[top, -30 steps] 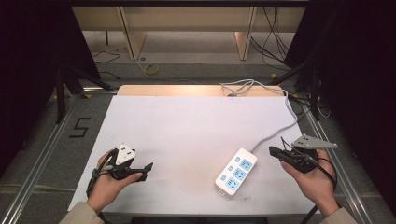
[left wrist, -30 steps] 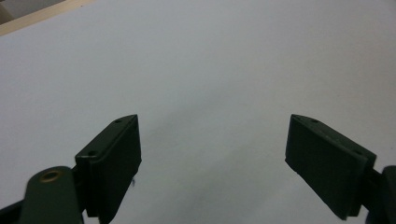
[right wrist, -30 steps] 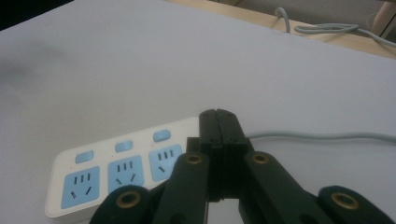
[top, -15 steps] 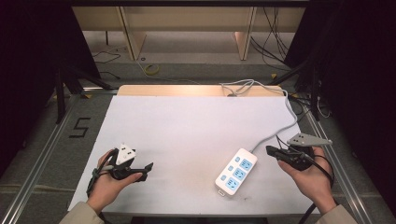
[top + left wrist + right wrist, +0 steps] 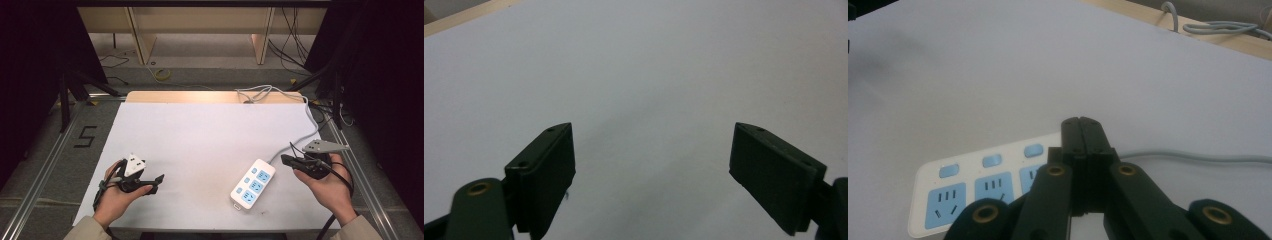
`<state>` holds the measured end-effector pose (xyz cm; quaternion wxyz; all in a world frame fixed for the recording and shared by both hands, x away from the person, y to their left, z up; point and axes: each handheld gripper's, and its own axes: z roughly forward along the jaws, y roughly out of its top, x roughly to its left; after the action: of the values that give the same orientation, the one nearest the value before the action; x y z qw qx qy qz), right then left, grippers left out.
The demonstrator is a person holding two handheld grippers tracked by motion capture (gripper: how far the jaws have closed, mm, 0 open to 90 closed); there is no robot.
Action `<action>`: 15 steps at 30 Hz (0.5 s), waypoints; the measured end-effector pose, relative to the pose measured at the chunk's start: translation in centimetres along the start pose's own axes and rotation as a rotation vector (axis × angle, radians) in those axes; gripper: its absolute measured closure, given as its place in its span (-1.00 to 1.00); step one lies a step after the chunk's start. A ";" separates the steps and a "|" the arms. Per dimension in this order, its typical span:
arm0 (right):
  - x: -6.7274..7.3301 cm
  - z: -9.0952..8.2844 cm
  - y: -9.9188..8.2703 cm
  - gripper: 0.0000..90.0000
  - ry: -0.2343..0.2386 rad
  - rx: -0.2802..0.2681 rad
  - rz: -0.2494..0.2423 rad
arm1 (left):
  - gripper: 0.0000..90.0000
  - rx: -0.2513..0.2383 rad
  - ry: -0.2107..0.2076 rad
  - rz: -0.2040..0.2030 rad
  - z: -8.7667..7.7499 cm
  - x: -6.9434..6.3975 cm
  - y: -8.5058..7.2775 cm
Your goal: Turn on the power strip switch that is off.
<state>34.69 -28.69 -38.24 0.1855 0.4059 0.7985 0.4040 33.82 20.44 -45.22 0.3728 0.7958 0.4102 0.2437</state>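
The right hand-held gripper (image 5: 286, 160), jaws closed and empty, is hovering at lower right beside the power strip (image 5: 253, 183), probably approaching a switch; pressing needs lowering. The left hand-held gripper (image 5: 651, 170) is gaping empty.

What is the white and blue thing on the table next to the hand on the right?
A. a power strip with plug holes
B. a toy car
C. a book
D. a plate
A: the flat white plastic power strip has blue socket faces and small blue buttons, and its grey cable runs off toward the table's far edge.
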 end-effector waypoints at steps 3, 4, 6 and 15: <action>0.0 0.1 0.1 1.00 0.002 0.002 -0.001 | -0.60 0.001 0.000 0.001 0.0 0.0 0.0; 0.0 0.1 0.1 1.00 0.002 0.002 -0.001 | -0.60 0.001 0.000 0.001 0.0 0.0 0.0; 0.0 0.2 0.2 1.00 0.002 0.007 -0.004 | -0.60 0.001 0.000 0.001 0.0 0.0 0.0; 0.2 0.9 0.6 1.00 0.011 0.033 -0.007 | -0.60 0.002 -0.001 0.001 0.0 0.0 0.0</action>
<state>35.41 -27.86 -38.24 0.1758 0.4038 0.8074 0.3925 33.84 20.46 -45.23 0.3722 0.7965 0.4098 0.2431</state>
